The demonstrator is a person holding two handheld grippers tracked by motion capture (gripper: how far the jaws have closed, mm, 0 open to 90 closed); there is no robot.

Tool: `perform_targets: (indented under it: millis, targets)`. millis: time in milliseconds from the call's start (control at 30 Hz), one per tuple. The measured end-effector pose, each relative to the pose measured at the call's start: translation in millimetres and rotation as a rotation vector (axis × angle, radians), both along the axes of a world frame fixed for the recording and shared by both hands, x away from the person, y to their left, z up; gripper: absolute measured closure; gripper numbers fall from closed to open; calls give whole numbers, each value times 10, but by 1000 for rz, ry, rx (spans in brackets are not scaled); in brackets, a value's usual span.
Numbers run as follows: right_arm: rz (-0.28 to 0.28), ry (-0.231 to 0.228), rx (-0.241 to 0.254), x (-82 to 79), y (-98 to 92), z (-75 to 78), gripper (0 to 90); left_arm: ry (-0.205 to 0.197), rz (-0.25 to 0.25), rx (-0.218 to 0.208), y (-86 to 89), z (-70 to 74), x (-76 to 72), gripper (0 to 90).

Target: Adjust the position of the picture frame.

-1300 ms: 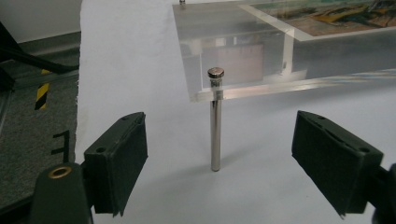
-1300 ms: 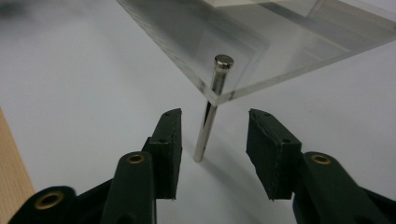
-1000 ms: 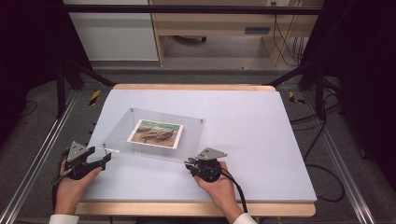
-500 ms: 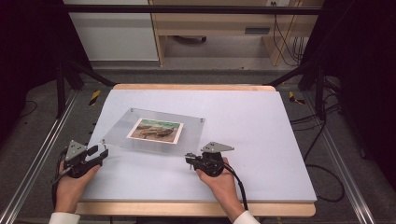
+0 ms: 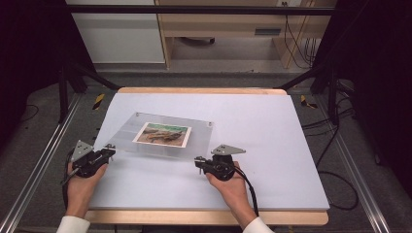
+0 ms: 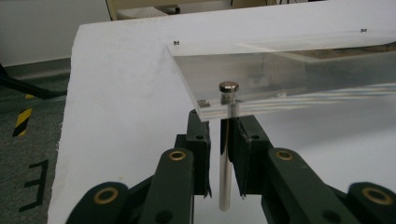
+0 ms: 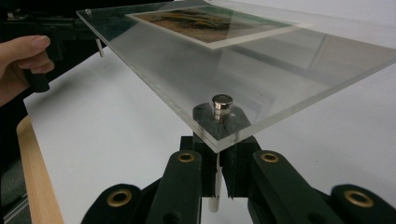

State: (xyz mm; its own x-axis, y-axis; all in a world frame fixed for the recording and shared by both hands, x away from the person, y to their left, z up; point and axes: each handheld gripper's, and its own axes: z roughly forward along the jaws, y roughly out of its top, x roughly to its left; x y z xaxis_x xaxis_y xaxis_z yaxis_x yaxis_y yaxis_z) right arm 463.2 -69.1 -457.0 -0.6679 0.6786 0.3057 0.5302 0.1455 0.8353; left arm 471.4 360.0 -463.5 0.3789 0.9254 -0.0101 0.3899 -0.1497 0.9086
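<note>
My left claw (image 6: 224, 158) and right claw (image 7: 218, 172) each pinch a metal leg (image 6: 225, 158) under the clear photo frame (image 5: 160, 133), tilting it off the bench (image 5: 272, 145).

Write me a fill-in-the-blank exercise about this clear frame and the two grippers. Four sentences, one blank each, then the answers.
1. The clear frame holds a ____ between its sheets.
2. The left gripper has its jaws on either side of a metal ____ under the frame's corner.
3. The frame's near edge is raised off the white ____.
4. The right gripper stands under the frame's other near ____.

Missing words: photo; pin; table; corner
</note>
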Motion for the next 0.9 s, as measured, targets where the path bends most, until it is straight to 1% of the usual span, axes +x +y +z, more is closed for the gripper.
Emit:
perform_targets:
  millis: [100, 167, 200, 233, 300, 333, 400, 433, 467, 533, 567, 600, 733, 833, 900]
  targets:
    - [4, -9, -2, 3, -1, -6, 850, -16, -3, -40, -2, 9, 6, 792]
    - [5, -11, -9, 3, 0, -7, 850, -18, -2, -40, -8, 10, 6, 802]
    - [3, -11, -7, 3, -1, -10, 850, -28, 1, -45, -23, 15, 13, 810]
    - [1, -11, -5, 3, -1, -8, 850, -28, 1, -45, -23, 15, 13, 818]
    - [-1, -11, -2, 2, -2, -4, 850, -31, 6, -69, -25, 14, 27, 828]
    - [-8, -18, 2, -2, 1, 0, 850, -33, 9, -96, -15, 19, 31, 838]
    - [-12, -21, 2, -7, 5, -1, 849, -29, 11, -103, -15, 26, 28, 838]
    - [-25, -35, 0, -17, 12, -8, 847, -23, 14, -117, -14, 30, 24, 840]
    - [-29, -37, 2, -24, 16, -11, 844, -20, 15, -120, -14, 32, 23, 840]
    - [-38, -56, 6, -24, 31, -30, 842, -18, 16, -122, -15, 35, 22, 841]
    - [-38, -56, 6, -24, 31, -30, 842, -15, 15, -129, -16, 36, 20, 841]
    - [-49, -64, 13, -23, 43, -45, 841, -11, 16, -131, -17, 39, 17, 840]
    - [-59, -71, 25, -15, 49, -49, 835, -8, 15, -134, -25, 60, 6, 840]
    - [-73, -75, 43, -2, 61, -62, 837, -4, 14, -136, -29, 71, -5, 840]
    - [-74, -81, 40, 2, 63, -69, 842, 1, 12, -134, -32, 72, -10, 840]
